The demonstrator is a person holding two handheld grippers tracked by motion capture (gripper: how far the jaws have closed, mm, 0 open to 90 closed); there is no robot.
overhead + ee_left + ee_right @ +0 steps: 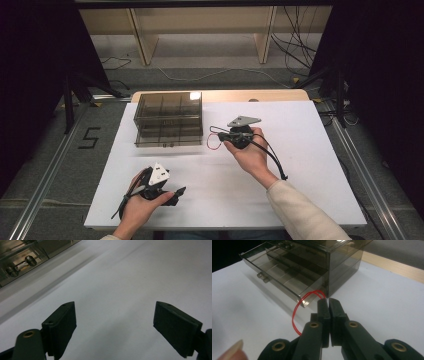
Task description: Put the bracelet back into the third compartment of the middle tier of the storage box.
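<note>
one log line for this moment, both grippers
right gripper: shut on red rubber band | beside open drawer of smoky organizer box | left gripper: open, above white table

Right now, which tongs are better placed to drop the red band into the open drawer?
Right. The right tongs are shut on the red rubber band, beside the open drawer. The left tongs are open, holding nothing, nearer the person.

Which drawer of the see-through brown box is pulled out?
The lower drawer of the smoky transparent plastic drawer box is open: it juts forward past the box front, while the drawer above sits flush.
</note>
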